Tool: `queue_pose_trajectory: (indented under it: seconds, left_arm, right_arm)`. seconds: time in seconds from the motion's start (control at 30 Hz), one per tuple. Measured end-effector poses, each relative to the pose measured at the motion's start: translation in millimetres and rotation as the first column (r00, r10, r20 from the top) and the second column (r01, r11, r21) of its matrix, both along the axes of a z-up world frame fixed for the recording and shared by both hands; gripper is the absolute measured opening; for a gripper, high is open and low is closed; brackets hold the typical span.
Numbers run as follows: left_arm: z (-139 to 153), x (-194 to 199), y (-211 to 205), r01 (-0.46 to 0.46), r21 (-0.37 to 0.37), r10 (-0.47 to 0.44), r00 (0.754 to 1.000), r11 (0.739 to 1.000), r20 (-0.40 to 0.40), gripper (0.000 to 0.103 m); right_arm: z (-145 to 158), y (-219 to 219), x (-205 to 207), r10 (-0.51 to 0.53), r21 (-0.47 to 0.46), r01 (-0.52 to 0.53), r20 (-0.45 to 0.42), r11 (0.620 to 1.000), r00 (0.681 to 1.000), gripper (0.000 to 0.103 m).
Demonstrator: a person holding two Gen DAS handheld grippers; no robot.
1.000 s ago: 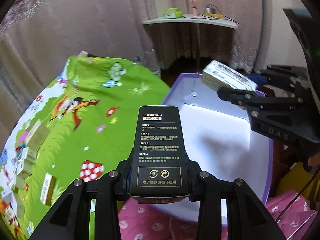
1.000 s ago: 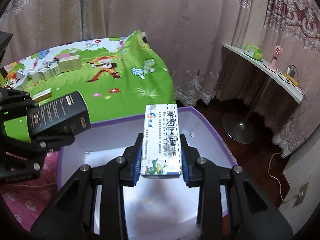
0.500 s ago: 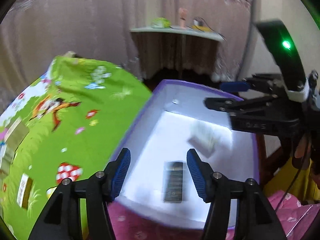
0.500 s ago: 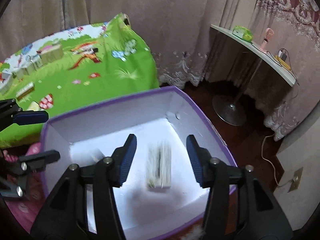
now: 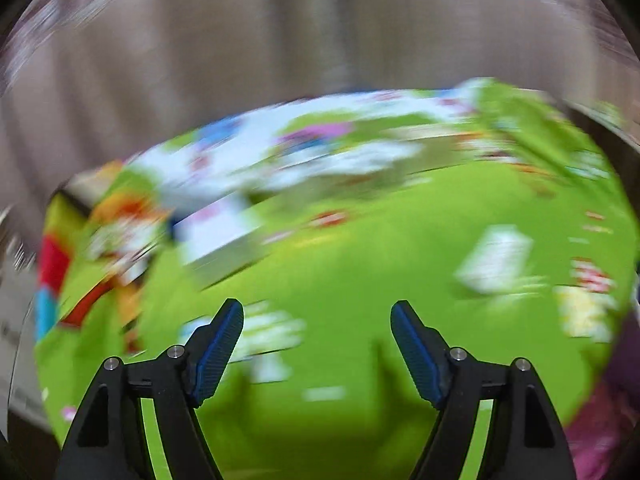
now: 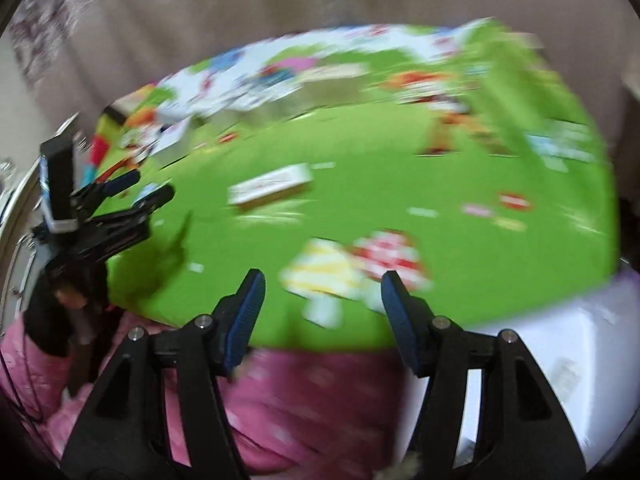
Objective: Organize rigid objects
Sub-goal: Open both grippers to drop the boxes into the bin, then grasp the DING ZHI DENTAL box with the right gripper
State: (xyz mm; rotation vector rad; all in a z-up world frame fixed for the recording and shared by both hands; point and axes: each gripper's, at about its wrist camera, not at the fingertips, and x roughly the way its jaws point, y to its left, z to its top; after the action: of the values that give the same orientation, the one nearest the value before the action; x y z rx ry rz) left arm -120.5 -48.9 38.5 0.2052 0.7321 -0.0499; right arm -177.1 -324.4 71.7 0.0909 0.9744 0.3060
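White box interior (image 6: 560,336) blurred, contents unclear; left gripper (image 5: 317,322), right gripper (image 6: 322,286) agape, empty

Your left gripper (image 5: 317,322) pads (image 5: 216,354) are ribbed blue, rubber probably; arms matt black plastic. Bedsheet (image 6: 360,152) is printed cloth, curtain (image 5: 280,32) fabric, both blurred.

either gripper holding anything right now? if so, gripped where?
Nothing held. The left gripper and the right gripper both have jaws spread wide with only the blurred green cartoon-print sheet visible between their blue pads.
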Motion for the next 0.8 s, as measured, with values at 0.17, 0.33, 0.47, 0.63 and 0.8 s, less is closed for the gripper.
queue_pose_trajectory:
  seconds: [0.17,0.33,0.47,0.63,0.8]
  left_arm:
    - [-22.8,16.5,89.5,-0.238,-0.112,0.232,0.971,0.965,-0.063,0.077]
    - [-31.6,19.9,134.3,-0.373,-0.297,0.349,0.928,0.879,-0.134,0.078]
    - [-34.4,20.6,136.8,-0.358,-0.324,0.33,0.934,0.876,-0.139,0.084]
    - [-34.9,17.7,139.1,-0.341,-0.36,0.315,0.94,0.868,-0.131,0.085]
    - [-33.2,16.3,140.2,-0.337,-0.378,0.312,0.941,0.862,-0.127,0.085]
  right_arm:
    - [-46.8,50.6,55.6,-0.021,0.096,0.039,-0.191,0.995,0.981,0.066]
    - [-50.0,76.2,83.0,-0.149,0.037,0.157,-0.156,0.987,0.976,0.069]
    - [-50.3,102.5,99.5,-0.206,-0.005,0.207,-0.131,0.978,0.97,0.07]
    - [-51.3,127.4,114.3,-0.194,-0.102,0.189,-0.049,0.977,0.98,0.07]
    - [-54.7,140.5,123.2,-0.069,-0.207,0.075,0.033,0.975,0.997,0.042]
